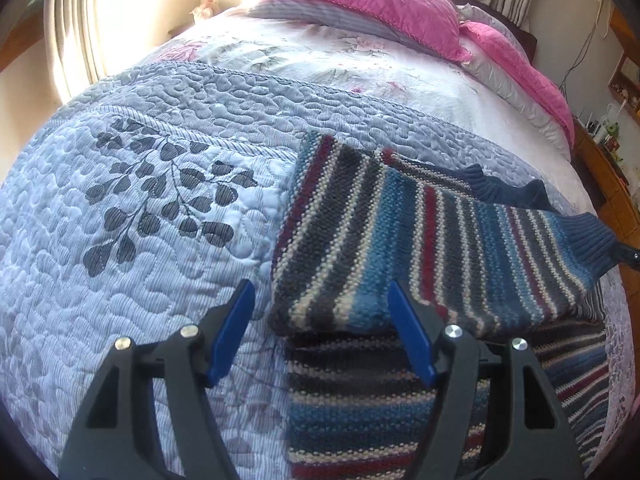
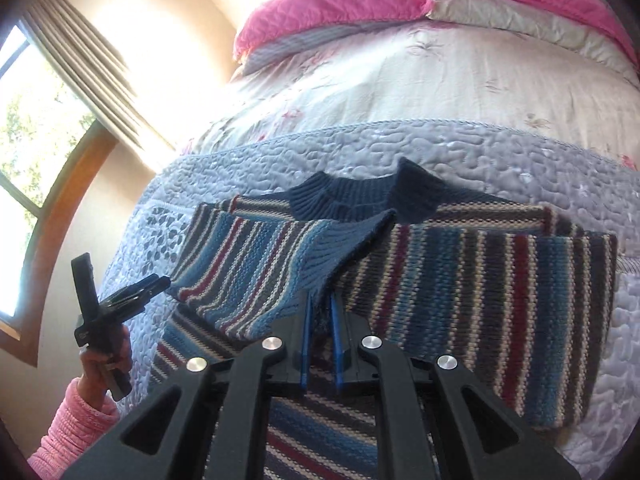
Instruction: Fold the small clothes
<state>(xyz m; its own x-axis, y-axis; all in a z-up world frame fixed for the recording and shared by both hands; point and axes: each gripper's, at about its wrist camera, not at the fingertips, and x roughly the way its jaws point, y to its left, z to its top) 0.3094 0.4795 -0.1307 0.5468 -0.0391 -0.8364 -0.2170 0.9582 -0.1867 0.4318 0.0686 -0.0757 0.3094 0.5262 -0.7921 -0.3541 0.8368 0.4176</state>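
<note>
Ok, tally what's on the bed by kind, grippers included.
Striped sweater: 1
Pink pillows: 2
Quilted bedspread: 1
Grippers: 2, the left gripper open, the right gripper shut on the sweater's sleeve cuff
Total: 6

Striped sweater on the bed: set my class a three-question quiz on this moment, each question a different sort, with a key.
1. True or false: the left gripper is clamped on the striped sweater.
2. The right gripper has its fingers closed on: A) the sweater's ribbed blue cuff; B) a pink pillow; C) nothing.
3. Fill in: the sweater lies on a quilted ____.

Key: 1 false; 2 A; 3 bedspread.
</note>
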